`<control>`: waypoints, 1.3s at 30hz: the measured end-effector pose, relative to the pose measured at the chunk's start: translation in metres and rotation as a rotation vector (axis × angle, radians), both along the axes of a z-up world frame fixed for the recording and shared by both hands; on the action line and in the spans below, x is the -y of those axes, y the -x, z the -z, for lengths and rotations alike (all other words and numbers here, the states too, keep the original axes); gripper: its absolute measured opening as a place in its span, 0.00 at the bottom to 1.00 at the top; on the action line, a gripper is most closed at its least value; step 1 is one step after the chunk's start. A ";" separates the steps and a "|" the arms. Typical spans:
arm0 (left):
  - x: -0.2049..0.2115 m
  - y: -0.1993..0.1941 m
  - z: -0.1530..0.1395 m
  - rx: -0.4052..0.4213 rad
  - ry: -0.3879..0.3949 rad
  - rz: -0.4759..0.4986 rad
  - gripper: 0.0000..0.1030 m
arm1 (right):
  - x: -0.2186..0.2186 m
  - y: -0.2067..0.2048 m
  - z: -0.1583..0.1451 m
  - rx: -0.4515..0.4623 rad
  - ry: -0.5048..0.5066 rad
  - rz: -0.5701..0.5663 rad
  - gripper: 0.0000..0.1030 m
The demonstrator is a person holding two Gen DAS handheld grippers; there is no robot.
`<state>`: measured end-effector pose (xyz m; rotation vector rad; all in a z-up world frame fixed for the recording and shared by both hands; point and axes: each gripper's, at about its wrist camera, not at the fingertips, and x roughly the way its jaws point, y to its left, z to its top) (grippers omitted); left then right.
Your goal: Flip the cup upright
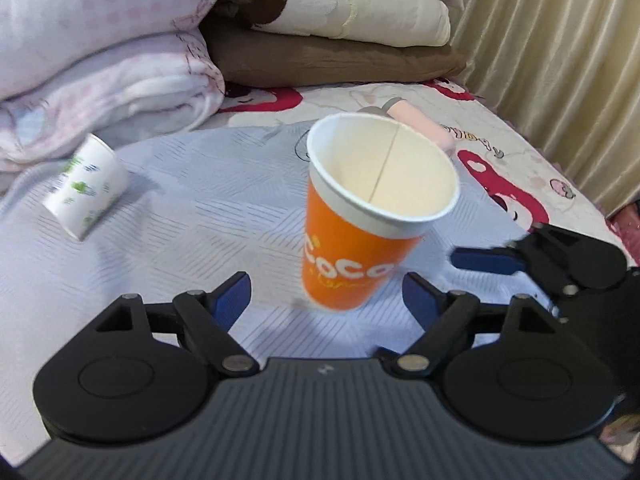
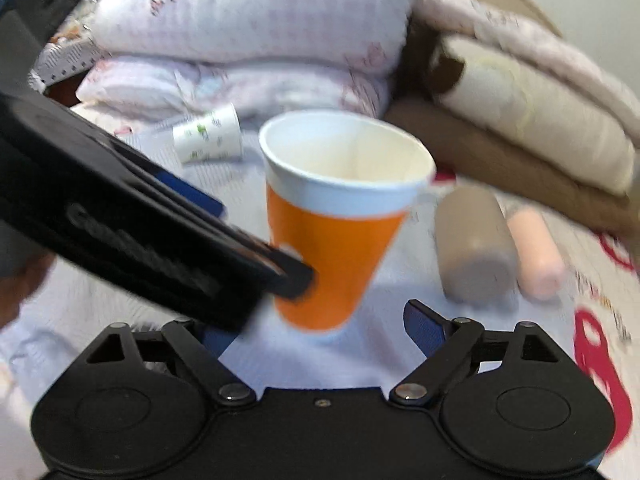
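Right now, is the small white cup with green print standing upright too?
No. The white cup with green print lies on its side on the bed sheet, while the orange cup stands mouth up.

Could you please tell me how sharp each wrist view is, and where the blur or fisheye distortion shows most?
Left wrist view: fairly sharp on the left gripper, mild motion blur on the orange cup and the white cup, and the curtain bends near the edge. Right wrist view: softer overall, with the orange cup, the left gripper crossing the frame, and the two cylinders smeared.
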<state>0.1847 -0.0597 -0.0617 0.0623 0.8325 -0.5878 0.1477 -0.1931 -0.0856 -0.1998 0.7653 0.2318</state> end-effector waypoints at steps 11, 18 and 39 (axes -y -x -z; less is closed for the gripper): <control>-0.034 0.073 -0.083 0.130 0.028 -0.086 0.80 | 0.044 0.085 -0.078 0.081 -0.212 0.101 0.88; -0.054 0.122 -0.097 0.159 0.061 -0.218 0.80 | 0.042 0.142 -0.104 0.242 -0.167 0.160 0.88; -0.061 0.187 -0.069 0.282 -0.061 -0.378 1.00 | 0.026 0.198 -0.087 0.326 -0.143 0.288 0.99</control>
